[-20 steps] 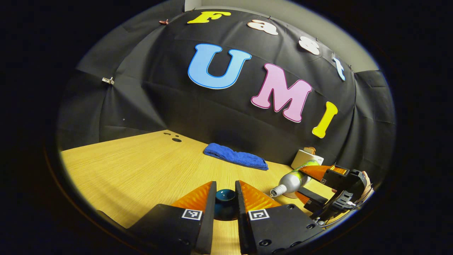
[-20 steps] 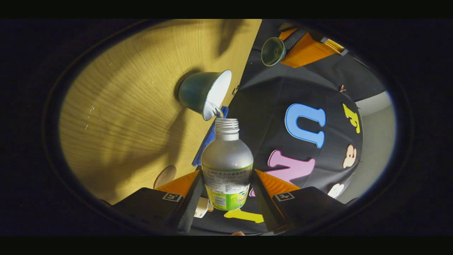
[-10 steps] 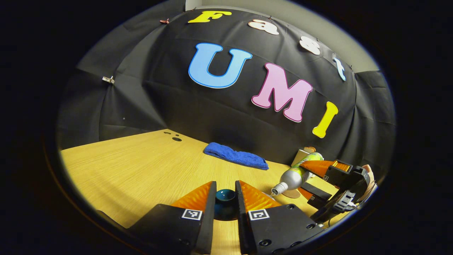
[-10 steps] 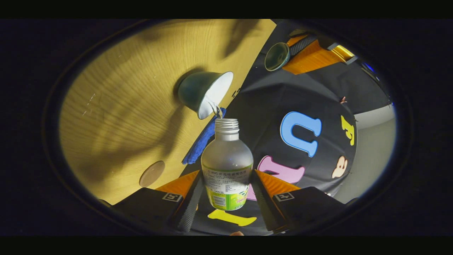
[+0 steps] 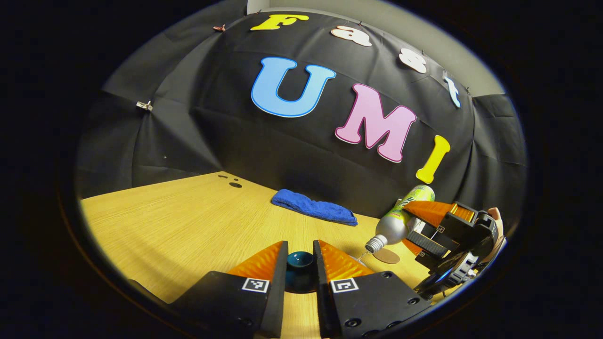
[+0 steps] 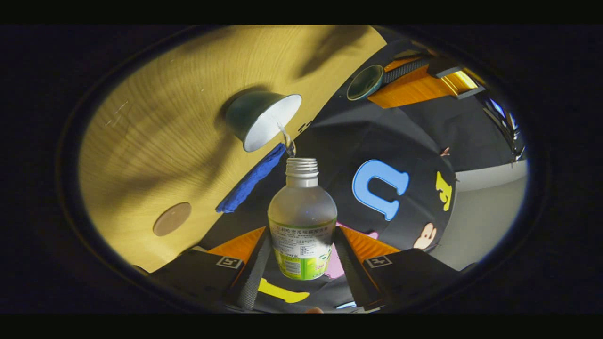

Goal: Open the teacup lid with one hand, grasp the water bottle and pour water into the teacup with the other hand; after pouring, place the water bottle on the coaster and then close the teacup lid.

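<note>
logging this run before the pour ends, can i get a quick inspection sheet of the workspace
surface: wooden table, a few dark spots near its far edge
job's things: teacup open, standing on the table; bottle uncapped and tipped, a thin stream of water running into the cup; lid held up off the cup; round coaster bare
clutter: blue cloth lying by the wall
grippers: left gripper shut on the lid's knob; right gripper shut on the bottle's lower body
cables: thin wire at the right gripper's body, seen in the left gripper view
surroundings: black cloth wall, pale wall above it
</note>
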Available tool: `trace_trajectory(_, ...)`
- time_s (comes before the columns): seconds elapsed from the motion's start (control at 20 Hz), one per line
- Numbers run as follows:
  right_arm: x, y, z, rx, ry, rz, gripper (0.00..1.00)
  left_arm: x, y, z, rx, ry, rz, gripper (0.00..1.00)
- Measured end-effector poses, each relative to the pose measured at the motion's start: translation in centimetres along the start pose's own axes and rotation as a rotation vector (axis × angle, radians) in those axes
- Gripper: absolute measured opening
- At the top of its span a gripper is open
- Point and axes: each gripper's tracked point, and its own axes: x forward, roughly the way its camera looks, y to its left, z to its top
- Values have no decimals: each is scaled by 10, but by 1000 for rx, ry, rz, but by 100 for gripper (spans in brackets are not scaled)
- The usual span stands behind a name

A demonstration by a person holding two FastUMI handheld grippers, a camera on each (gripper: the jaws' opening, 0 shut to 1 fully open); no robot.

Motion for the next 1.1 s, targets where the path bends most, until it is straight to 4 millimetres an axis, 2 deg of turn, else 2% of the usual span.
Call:
trace_trajectory(0.1, -1, -7, 0, -36, -7, -37, 75, 0, 1, 0, 2, -1, 2, 33)
trace_trajectory(0.15, 0, -8, 0, -43, -12, -50, 78, 0, 1, 0, 2, -2, 2, 33)
trace_trajectory(0.2, 2, -10, 0, -44, -14, -57, 75, 1, 1, 0, 2, -2, 2, 33)
trace_trajectory(0.25, 2, -11, 0, -47, -15, -59, 78, 1, 1, -1, 1, -1, 2, 33)
trace_trajectory(0.45, 2, -14, 0, -69, -17, -66, 78, 1, 0, -1, -1, -1, 2, 33)
trace_trajectory(0.65, 2, -9, 1, -55, -20, -52, 78, 2, 2, -2, -3, 2, 6, 33)
trace_trajectory(0.7, 4, -1, 0, -18, -21, -29, 78, 2, 3, -2, -5, 3, 6, 33)
trace_trajectory(0.85, -1, 38, 6, 233, -24, 98, 79, 2, 5, -3, -8, 3, 11, 33)
trace_trajectory(0.9, -3, 48, 9, 335, -24, 138, 79, 2, 6, -1, -7, 1, 13, 36)
trace_trajectory(0.95, -6, 57, 13, 448, -20, 173, 79, 2, 7, -2, -7, 0, 17, 33)
trace_trajectory(1.1, -19, 63, 27, 862, 0, 259, 79, 3, 9, -3, -9, 2, 23, 33)
